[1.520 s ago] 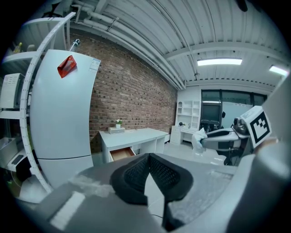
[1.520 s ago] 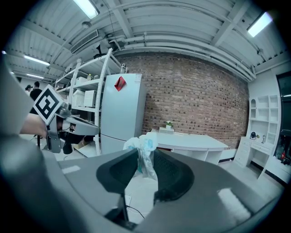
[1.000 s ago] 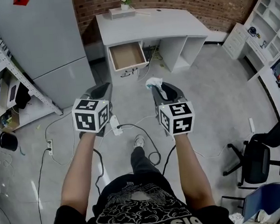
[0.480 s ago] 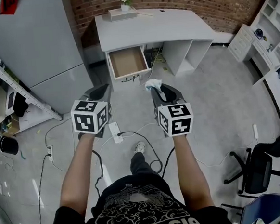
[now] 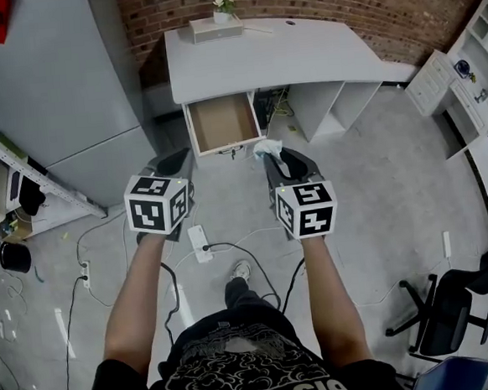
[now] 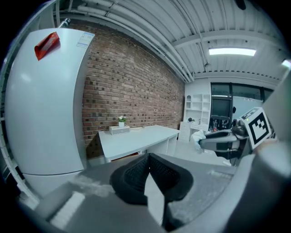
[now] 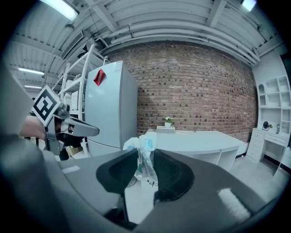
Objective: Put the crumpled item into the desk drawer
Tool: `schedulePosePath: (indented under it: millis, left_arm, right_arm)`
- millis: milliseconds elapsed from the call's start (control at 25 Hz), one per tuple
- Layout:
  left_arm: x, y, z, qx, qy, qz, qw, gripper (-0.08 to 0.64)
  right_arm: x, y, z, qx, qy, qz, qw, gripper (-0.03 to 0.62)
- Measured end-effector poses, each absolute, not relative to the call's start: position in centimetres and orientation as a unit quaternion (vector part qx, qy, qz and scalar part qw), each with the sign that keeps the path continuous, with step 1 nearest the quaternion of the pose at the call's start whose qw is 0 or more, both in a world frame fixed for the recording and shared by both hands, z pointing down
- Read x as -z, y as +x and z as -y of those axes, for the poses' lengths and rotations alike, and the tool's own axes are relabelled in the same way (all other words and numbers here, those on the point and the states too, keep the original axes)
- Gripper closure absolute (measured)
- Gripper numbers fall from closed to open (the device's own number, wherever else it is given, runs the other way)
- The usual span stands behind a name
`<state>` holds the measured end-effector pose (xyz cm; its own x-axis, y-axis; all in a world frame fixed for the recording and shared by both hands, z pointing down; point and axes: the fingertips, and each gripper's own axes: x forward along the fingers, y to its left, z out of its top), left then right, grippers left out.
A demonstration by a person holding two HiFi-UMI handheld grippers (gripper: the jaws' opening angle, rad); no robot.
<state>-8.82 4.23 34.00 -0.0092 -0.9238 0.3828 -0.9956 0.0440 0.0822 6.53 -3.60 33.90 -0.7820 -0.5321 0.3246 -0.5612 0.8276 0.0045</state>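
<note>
The crumpled item [image 5: 267,148] is a white and pale blue wad, and my right gripper [image 5: 278,153] is shut on it, held in the air over the floor. In the right gripper view the crumpled item [image 7: 142,157] sticks up between the dark pads [image 7: 119,172]. My left gripper [image 5: 172,160] is level with it to the left, shut and with nothing in it; its pads [image 6: 136,172] meet at the tip. The white desk [image 5: 300,55] stands ahead against the brick wall. Its drawer [image 5: 221,122] is pulled open and shows a bare brown bottom.
A tall grey fridge [image 5: 59,87] stands left of the desk. A tissue box with a small plant [image 5: 214,28] sits on the desk's back edge. A power strip [image 5: 201,242] and cables lie on the floor below my hands. An office chair [image 5: 450,300] is at the right, metal shelving [image 5: 7,175] at the left.
Both grippers have moved forward toward the desk, so the desk and open drawer now sit closer in the head view. The right grip on the crumpled item is unchanged.
</note>
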Motion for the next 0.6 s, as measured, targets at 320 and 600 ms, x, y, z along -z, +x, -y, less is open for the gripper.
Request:
schedulePosePath:
  millis: [320,600]
  left_arm:
    - [-34.4,-11.0,2.2,-0.111,0.680,0.704,0.173,0.560]
    - [-34.9,-12.4,6.3,-0.115,0.674,0.707,0.180,0.560]
  right_arm:
    - [-34.4,4.5,10.3,-0.048,0.286,0.943,0.162,0.479]
    - [-34.8,3.0,14.9,-0.054,0.280,0.944,0.165,0.479]
